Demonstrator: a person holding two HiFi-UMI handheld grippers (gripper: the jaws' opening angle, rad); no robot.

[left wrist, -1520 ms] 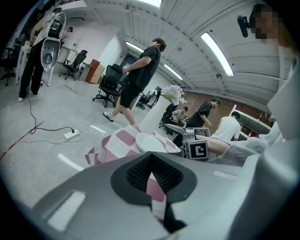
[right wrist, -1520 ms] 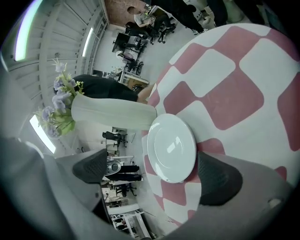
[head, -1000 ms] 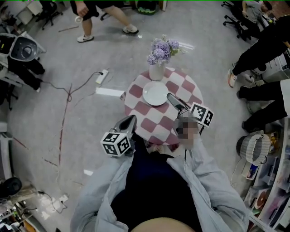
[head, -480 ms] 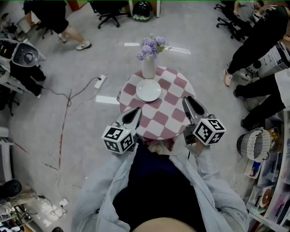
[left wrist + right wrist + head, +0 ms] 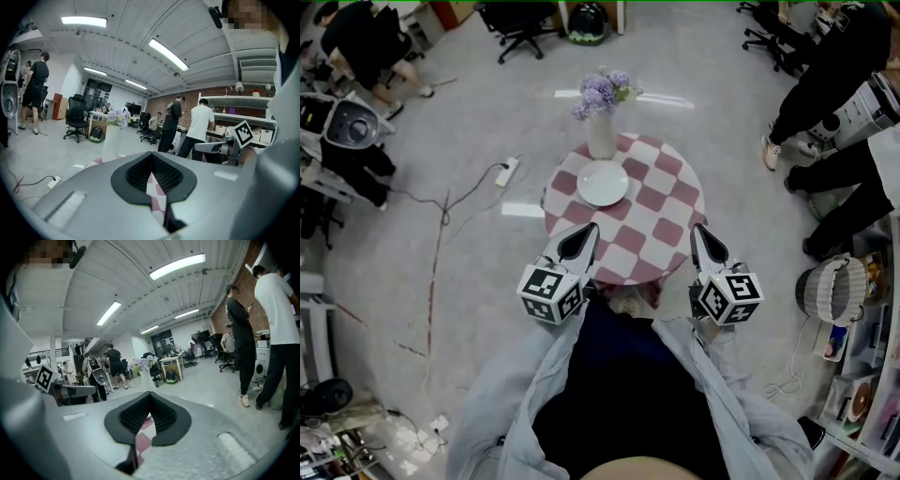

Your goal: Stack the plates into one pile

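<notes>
A white plate pile (image 5: 603,184) lies on the far part of the round table (image 5: 670,234) with the red and white checked cloth. Both grippers hover at the table's near edge, well short of the plates. My left gripper (image 5: 589,228) is at the near left, its jaws meeting at the tips (image 5: 151,155) with nothing between them. At the near right, the jaws of my right gripper (image 5: 701,228) have just closed, pads together (image 5: 150,394) and empty. In both gripper views the plates are hidden behind the jaws.
A white vase (image 5: 601,139) with purple flowers (image 5: 602,92) stands at the table's far edge, right behind the plates. A power strip (image 5: 508,171) and cable lie on the floor to the left. People stand at the right (image 5: 825,75). A pale basket (image 5: 831,291) sits at the near right.
Both grippers drew back from the plates to the table's near edge and spread apart. The right one left the plate's side and its jaws closed. The plates stayed put.
</notes>
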